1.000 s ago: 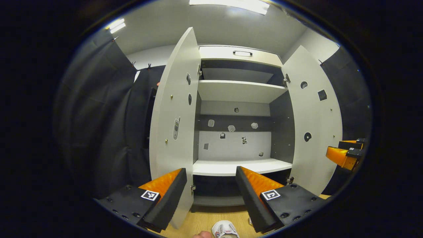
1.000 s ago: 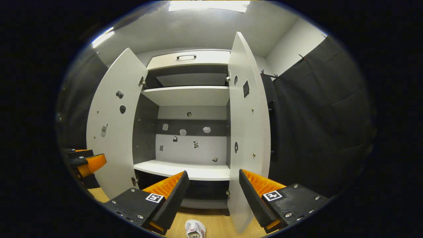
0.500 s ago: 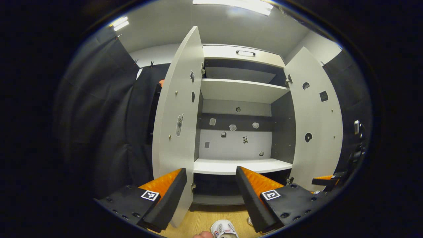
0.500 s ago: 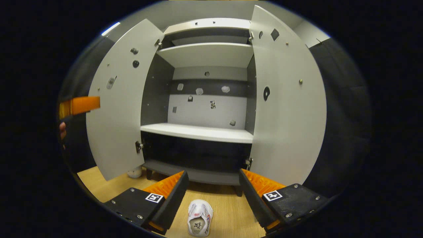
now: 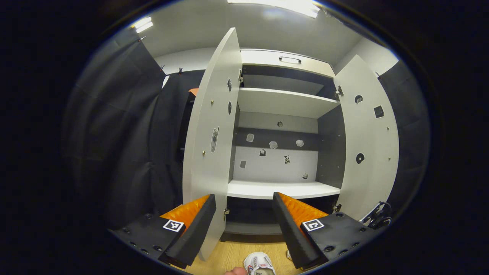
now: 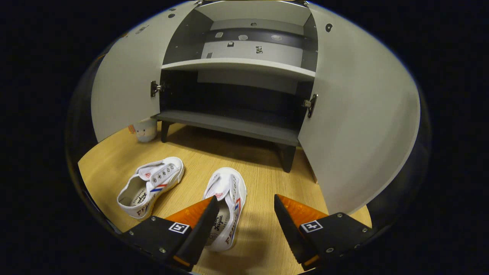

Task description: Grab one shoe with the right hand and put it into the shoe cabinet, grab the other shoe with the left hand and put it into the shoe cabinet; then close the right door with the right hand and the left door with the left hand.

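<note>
In front of the open cabinet [image 6: 229, 126] both doors stand swung wide: the left door [image 6: 122, 88] and the right door [image 6: 355, 114] flank bare shelves, with nothing yet stored inside. A moment ago the right gripper [image 6: 242, 217] was looking level into the shelves; it has since tipped down toward the wooden floor [image 6: 263, 175], which I take as the start of the first pick-up. Its jaws are wide and hold nothing. Two white shoes lie side by side on the floor before the cabinet: the near shoe [image 6: 225, 208] sits just under the gripper's left finger, partly hidden by it, and the far shoe [image 6: 151, 185] rests a little to its left. The left gripper [image 5: 244, 225] has barely shifted, facing the shelves with jaws wide and empty, a shoe toe [image 5: 259, 265] showing below it. A small cup [image 6: 145, 130] stands by the cabinet's left leg.
</note>
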The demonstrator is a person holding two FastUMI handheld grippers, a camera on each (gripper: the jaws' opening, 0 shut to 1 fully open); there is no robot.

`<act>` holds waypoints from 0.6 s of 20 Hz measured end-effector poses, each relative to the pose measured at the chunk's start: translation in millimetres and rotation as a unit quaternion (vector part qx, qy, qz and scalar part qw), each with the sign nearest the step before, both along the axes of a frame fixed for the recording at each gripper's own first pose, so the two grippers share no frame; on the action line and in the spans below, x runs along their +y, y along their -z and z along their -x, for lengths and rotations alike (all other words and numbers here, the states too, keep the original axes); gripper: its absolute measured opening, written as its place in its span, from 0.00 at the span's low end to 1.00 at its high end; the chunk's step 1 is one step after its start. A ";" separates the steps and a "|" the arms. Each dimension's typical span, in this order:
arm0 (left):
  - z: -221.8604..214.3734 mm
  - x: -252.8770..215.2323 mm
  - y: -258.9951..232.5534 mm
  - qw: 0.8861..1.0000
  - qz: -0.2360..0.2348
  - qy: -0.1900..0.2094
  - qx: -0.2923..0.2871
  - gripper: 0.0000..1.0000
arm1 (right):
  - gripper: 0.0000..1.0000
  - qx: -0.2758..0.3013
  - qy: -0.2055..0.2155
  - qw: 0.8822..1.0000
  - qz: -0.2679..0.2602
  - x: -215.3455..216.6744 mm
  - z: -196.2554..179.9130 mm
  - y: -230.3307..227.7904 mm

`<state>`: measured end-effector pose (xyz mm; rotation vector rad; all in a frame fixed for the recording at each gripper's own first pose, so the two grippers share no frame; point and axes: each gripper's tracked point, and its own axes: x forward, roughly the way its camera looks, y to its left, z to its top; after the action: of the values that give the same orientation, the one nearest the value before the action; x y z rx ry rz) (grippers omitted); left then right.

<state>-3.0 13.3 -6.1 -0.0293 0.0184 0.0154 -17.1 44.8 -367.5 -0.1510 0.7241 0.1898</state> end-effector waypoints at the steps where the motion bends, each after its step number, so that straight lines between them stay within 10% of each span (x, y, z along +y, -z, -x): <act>1: 0.7 0.7 0.6 1.000 0.001 -0.001 0.000 0.96 | 0.89 0.009 -0.002 1.000 0.006 -0.9 -1.1 11.3; 12: 5.1 11.1 0.2 1.000 0.002 -0.018 0.001 0.96 | 0.65 0.051 -0.031 0.998 0.014 8.5 -34.3 74.6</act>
<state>-8.1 24.5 -6.2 -0.0341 0.0197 0.0523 17.2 53.3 -442.1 -0.1923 0.8253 0.2484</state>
